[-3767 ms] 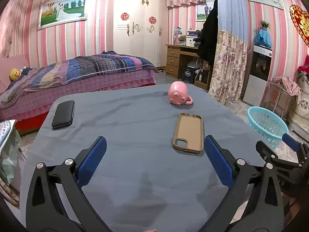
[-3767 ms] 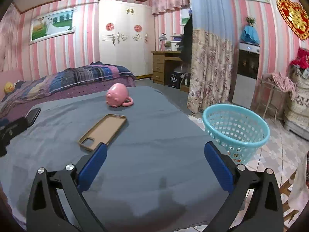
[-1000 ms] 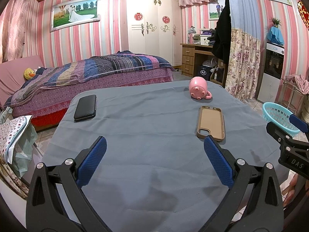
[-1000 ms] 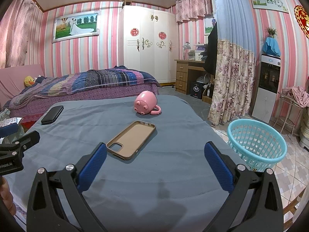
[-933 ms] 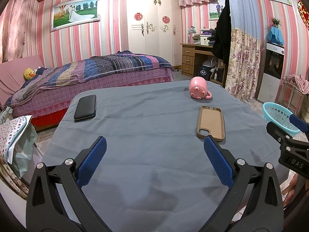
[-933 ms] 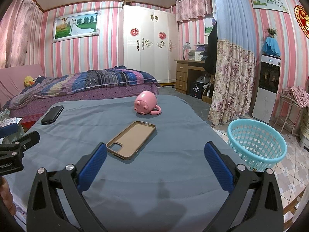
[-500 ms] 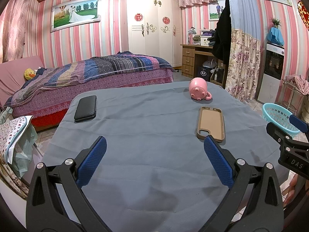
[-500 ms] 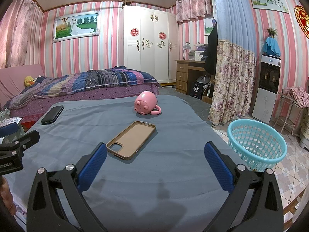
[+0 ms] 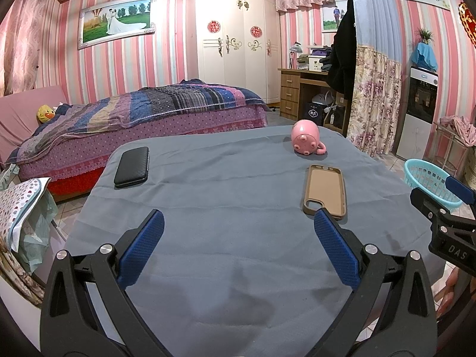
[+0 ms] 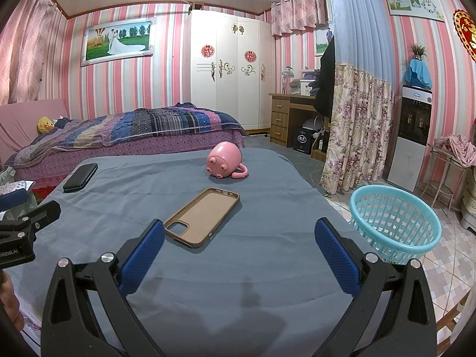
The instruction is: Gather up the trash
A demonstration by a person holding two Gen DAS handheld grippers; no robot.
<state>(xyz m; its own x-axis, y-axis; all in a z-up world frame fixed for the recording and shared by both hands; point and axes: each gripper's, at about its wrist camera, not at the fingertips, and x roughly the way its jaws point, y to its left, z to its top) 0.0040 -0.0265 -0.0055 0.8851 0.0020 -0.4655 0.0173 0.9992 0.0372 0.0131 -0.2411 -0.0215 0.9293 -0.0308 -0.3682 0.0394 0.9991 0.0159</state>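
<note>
Phone case lies between pink mug and both tools, each spread apart, empty.

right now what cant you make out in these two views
- Basket inside: right view looks through the mesh wall only; the bottom is hidden. Left view: right gripper covers part of it.
- Mug opening: faces away in both views.
- Black case: contents hidden, it lies shut.
- Any trash on the table: none visible.
</note>
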